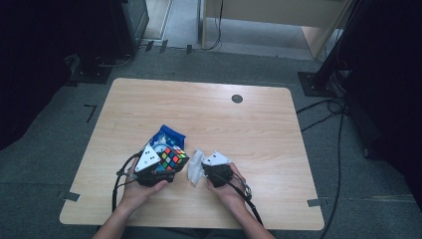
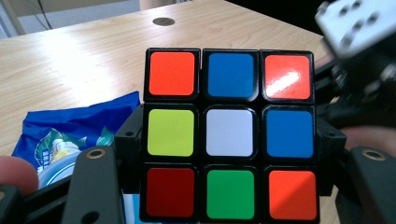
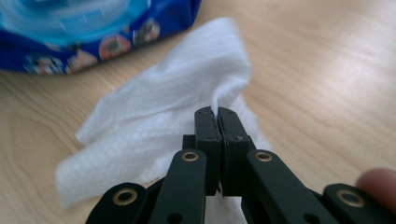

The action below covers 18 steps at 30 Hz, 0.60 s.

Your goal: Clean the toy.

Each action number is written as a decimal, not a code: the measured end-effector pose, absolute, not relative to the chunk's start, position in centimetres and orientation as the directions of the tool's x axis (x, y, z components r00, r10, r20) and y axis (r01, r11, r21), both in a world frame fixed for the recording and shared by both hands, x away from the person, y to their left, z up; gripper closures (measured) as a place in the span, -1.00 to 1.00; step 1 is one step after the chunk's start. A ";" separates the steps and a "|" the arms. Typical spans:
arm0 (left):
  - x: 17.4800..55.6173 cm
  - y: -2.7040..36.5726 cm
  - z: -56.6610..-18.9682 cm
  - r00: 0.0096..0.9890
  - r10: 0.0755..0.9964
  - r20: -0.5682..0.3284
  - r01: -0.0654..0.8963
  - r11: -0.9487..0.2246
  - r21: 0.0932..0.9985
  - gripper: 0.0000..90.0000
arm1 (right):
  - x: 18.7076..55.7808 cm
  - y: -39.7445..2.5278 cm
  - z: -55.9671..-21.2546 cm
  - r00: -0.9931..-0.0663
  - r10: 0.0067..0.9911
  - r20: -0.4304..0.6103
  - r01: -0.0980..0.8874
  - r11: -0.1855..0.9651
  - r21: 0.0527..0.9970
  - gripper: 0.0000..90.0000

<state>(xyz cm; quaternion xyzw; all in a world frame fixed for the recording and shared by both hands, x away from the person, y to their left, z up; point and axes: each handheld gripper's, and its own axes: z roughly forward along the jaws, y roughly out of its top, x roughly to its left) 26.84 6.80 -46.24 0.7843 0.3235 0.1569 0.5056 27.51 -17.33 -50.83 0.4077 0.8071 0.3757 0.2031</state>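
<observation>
My left gripper (image 1: 166,167) is shut on a scrambled puzzle cube (image 1: 172,158), held just above the table near its front. In the left gripper view the cube (image 2: 229,137) sits between the two jaws, one face of orange, blue, yellow-green, white, red and green tiles toward the camera. My right gripper (image 1: 204,169) is shut on a white wipe (image 1: 194,166), pinched at a fold. In the right gripper view the wipe (image 3: 159,130) spreads crumpled over the wood ahead of the closed jaws. The right gripper (image 2: 359,56) shows beside the cube at the upper right of the left gripper view.
A blue wipes packet (image 1: 167,136) lies on the wooden table (image 1: 239,129) just behind the cube, also seen as a blue packet (image 2: 70,130) and a blurred blue packet (image 3: 93,28). A round grommet (image 1: 237,98) sits at the table's far side. Cables run over the floor at right.
</observation>
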 end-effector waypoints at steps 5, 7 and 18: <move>26.9 6.3 -46.7 0.758 0.648 -0.072 0.350 -0.311 0.884 -0.25 | 26.4 -19.0 -47.5 -0.581 0.814 0.013 0.409 0.278 0.869 1.00; 26.8 6.0 -46.8 0.785 0.615 -0.077 0.339 -0.322 0.884 -0.25 | 25.8 -19.5 -46.4 -0.595 0.803 0.028 0.365 0.239 0.900 1.00; 25.4 3.6 -47.3 0.845 0.535 0.013 0.227 -0.379 0.897 -0.25 | 25.1 -18.9 -45.1 -0.703 0.694 0.156 0.363 0.162 0.918 1.00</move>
